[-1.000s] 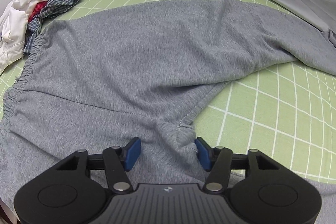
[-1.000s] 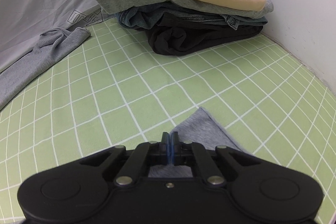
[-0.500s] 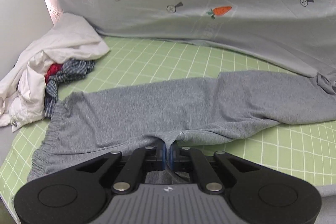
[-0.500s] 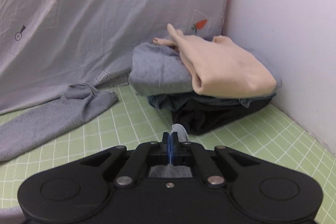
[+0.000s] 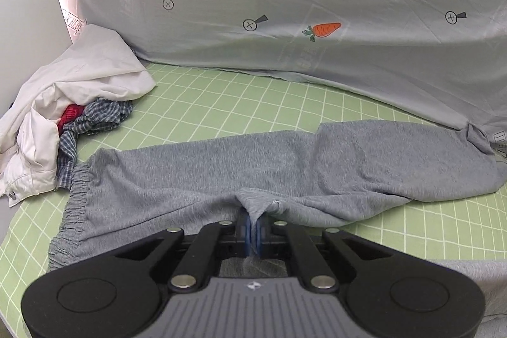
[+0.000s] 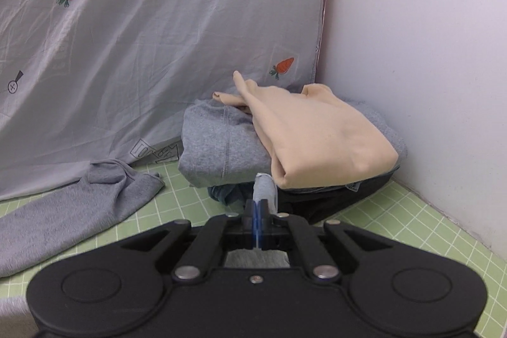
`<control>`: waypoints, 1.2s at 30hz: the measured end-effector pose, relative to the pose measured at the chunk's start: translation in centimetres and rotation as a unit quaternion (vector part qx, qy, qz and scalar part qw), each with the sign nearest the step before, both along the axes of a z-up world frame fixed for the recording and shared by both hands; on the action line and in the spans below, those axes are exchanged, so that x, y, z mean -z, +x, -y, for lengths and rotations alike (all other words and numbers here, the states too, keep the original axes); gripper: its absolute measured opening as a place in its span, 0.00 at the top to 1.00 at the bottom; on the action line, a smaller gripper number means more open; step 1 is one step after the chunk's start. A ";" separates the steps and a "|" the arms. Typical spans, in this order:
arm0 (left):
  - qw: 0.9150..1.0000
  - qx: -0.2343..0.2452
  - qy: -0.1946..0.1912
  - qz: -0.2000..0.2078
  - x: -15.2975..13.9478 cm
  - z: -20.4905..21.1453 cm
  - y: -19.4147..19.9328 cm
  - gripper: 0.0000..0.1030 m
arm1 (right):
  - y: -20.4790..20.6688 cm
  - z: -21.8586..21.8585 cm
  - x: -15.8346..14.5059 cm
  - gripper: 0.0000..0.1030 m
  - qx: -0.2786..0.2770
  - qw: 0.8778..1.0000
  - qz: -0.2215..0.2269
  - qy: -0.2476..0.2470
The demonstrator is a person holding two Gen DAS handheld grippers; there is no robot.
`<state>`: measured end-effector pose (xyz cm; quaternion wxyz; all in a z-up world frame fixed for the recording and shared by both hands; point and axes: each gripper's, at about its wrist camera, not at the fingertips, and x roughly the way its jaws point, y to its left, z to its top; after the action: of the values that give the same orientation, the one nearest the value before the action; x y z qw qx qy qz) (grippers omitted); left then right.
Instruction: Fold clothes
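The left claw (image 5: 252,230) pinches the grey pants (image 5: 221,176) at the crotch on the green checked sheet (image 5: 240,103), while only the right view shows the right claw (image 6: 257,222) pinching a grey corner near the folded pile (image 6: 285,141).

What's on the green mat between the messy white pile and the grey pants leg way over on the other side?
Left wrist view: just bare green checked mat between the white pile and the grey pants leg.

— What does the left tool (image 5: 253,230) grip?
— The crotch of the grey trousers (image 5: 285,167), pinched between its blue pads, on the green checked surface (image 5: 240,103).
— And at the left?
— A rumpled clothes heap (image 5: 63,122).
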<state>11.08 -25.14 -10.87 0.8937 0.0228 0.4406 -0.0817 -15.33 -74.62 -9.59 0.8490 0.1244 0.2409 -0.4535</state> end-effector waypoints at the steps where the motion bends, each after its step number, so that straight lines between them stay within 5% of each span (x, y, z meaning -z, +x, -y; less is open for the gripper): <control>1: 1.000 -0.003 -0.008 -0.011 0.7 0.2 0.7 0.95 | 0.6 0.6 0.8 0.99 -0.004 1.000 -0.003 0.018; 4: 1.000 -0.001 -0.012 -0.007 1.3 1.1 1.6 0.78 | 2.0 1.7 2.5 0.96 -0.011 0.999 -0.010 0.048; 5: 1.000 0.005 -0.009 -0.007 1.3 1.2 1.5 0.72 | 2.1 1.5 2.4 0.80 -0.011 0.999 -0.012 0.044; 7: 1.000 0.009 -0.010 -0.004 1.2 1.0 1.2 0.41 | 1.5 1.2 2.5 0.43 -0.002 0.999 -0.009 0.042; 8: 1.000 0.005 -0.017 -0.001 1.1 0.4 0.7 0.36 | 0.8 1.0 2.6 0.40 0.006 0.999 -0.004 0.045; 14: 0.997 -0.059 -0.036 -0.040 1.9 -4.3 -2.2 0.35 | -4.2 0.1 5.7 0.44 0.072 0.992 -0.028 0.100; 24: 0.976 -0.169 -0.024 -0.135 6.1 -12.8 -7.9 0.35 | -7.9 -1.2 9.5 0.47 0.135 0.973 -0.015 0.188; 28: 0.967 -0.195 -0.054 -0.154 7.1 -14.4 -9.4 0.35 | -7.2 -1.0 9.8 0.65 0.126 0.974 -0.027 0.184; 31: 0.960 -0.209 -0.086 -0.164 7.5 -15.3 -10.2 0.35 | -7.1 -0.9 9.8 0.98 0.106 0.975 -0.020 0.195; 34: 0.950 -0.229 -0.125 -0.173 7.6 -16.5 -11.1 0.35 | -8.1 -0.6 9.7 0.99 0.103 0.965 0.029 0.239; 36: 0.937 -0.250 -0.163 -0.181 7.7 -17.6 -11.6 0.35 | -9.5 -0.4 9.8 0.99 0.125 0.946 0.083 0.288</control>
<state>-0.48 -7.53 -18.60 0.7817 -0.2492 0.5672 0.0712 -24.79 -74.19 -19.37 0.7305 0.4298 0.2720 -0.4557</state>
